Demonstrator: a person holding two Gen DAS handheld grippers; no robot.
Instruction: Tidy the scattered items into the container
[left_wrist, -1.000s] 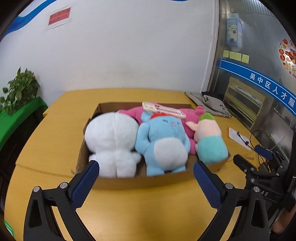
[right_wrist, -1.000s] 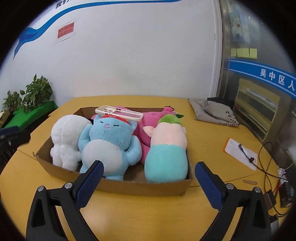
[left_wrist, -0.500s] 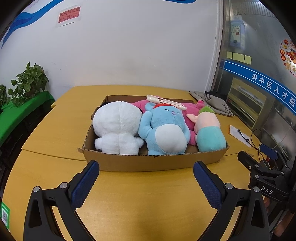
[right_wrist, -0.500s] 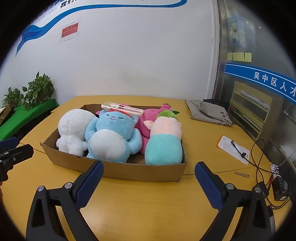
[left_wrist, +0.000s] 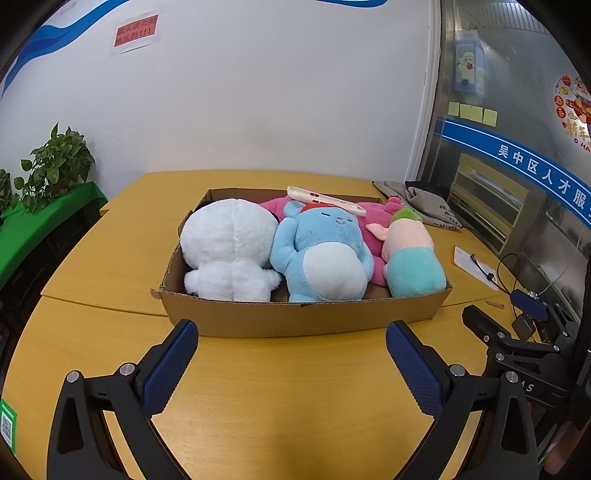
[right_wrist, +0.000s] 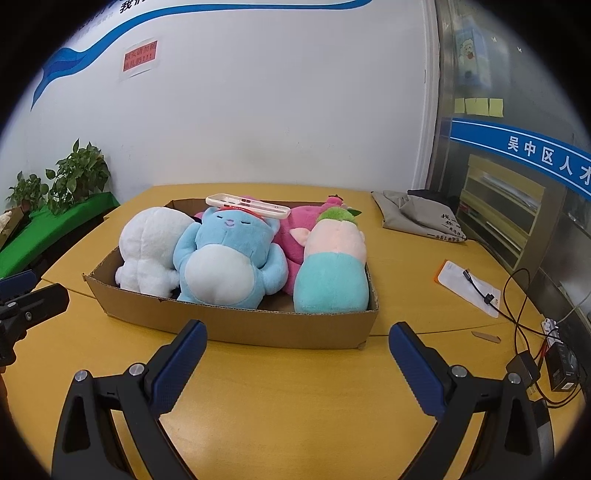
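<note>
A shallow cardboard box sits mid-table. Inside lie a white plush, a blue plush, a pink plush and a pink-and-teal plush with a green top. A white phone case rests on the blue plush's head. My left gripper and my right gripper both stand open and empty, a little in front of the box's near wall. The right gripper's body shows at the right edge of the left wrist view.
The yellow wooden table has a grey cloth bag at the back right, a white card with a cable, black wires and a power strip at the right. Potted plants stand left, beyond the table edge.
Both grippers have drawn back from the box, which now looks smaller and farther away. The jaws stay open and the box contents have not moved.
</note>
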